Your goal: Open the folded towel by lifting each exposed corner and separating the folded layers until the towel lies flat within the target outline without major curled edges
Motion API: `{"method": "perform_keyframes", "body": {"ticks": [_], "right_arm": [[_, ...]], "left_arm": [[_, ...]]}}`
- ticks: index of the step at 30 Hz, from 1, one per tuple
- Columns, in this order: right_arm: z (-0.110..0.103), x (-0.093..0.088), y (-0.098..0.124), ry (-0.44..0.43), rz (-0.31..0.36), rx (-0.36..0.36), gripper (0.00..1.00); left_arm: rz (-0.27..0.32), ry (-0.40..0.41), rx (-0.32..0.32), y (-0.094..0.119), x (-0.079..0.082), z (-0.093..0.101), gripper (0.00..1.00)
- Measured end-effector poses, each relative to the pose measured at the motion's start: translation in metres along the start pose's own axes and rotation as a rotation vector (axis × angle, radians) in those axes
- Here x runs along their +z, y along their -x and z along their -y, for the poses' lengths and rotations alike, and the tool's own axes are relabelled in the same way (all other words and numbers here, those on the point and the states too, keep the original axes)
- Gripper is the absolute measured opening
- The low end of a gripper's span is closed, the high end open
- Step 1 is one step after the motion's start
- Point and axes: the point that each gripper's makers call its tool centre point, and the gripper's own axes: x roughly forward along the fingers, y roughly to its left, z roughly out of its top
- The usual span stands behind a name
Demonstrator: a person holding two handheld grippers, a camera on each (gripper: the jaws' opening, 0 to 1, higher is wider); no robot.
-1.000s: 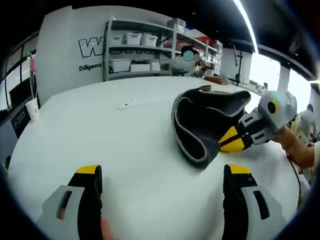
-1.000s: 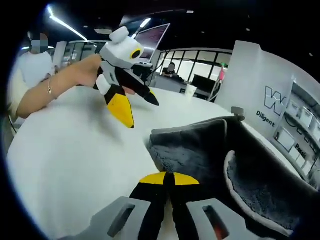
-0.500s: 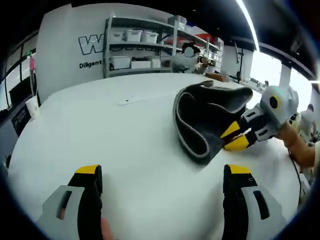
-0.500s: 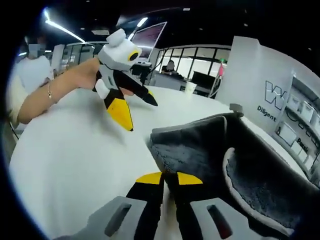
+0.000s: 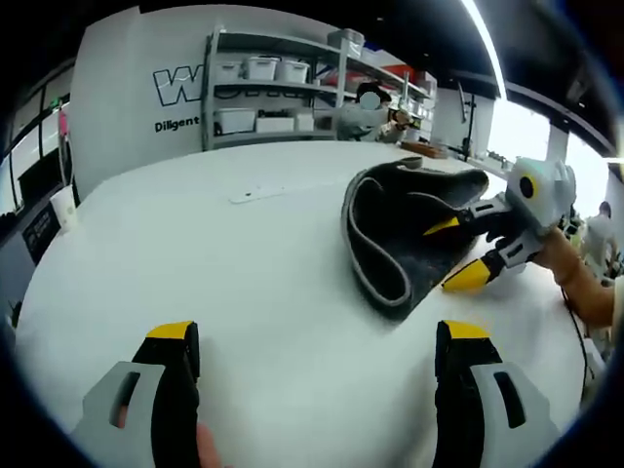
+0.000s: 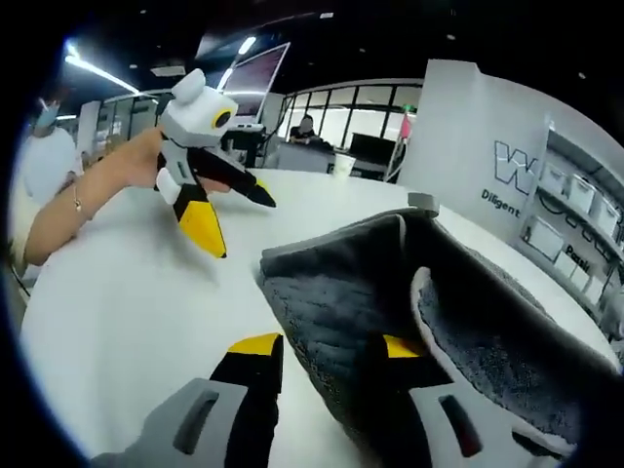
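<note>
both grippers gaping wide, right gripper (image 6: 322, 353) straddling towel (image 6: 390, 292) edge for a corner pinch, left gripper (image 5: 317, 346) idling over table (image 5: 224, 273).

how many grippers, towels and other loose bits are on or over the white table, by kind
grippers: 2, left gripper and right gripper
towels: 1, the grey towel, still folded over
small flat pieces: 1, a white strip lying on the table, too small to identify
total: 4
</note>
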Motion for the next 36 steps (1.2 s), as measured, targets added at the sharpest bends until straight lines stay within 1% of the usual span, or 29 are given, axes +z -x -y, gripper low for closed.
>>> {"method": "perform_keyframes", "body": {"ticks": [3,8,13,17,19,23,25,28,36], "right_arm": [[0.000,0.003,0.003,-0.014,0.010,0.000,0.39],[0.001,0.008,0.009,-0.073,0.032,0.020,0.46],[0.004,0.011,0.016,-0.094,0.040,0.040,0.48],[0.005,0.015,0.023,-0.110,0.048,0.054,0.57],[0.007,0.018,0.027,-0.114,0.052,0.055,0.59],[0.017,0.022,0.039,-0.097,0.052,0.014,0.66],[0.021,0.023,0.045,-0.100,0.053,0.008,0.69],[0.021,0.024,0.053,-0.095,0.055,0.008,0.78],[0.025,0.030,0.078,-0.104,0.064,-0.002,0.88]], "left_arm": [[-0.001,0.001,-0.001,0.000,0.000,0.000,0.99],[-0.003,0.001,-0.001,-0.001,0.000,-0.001,0.99],[-0.007,0.002,0.000,-0.001,-0.001,-0.001,0.99],[-0.007,0.002,-0.001,-0.001,-0.002,0.000,0.99],[-0.007,0.000,-0.002,-0.001,-0.001,-0.001,0.99],[-0.004,-0.002,-0.002,0.000,0.000,0.001,0.99],[-0.003,-0.004,-0.002,0.001,0.000,0.001,0.99],[0.004,-0.008,-0.006,0.001,0.002,0.001,0.99],[0.010,-0.019,-0.010,0.002,0.005,0.003,0.99]]}}
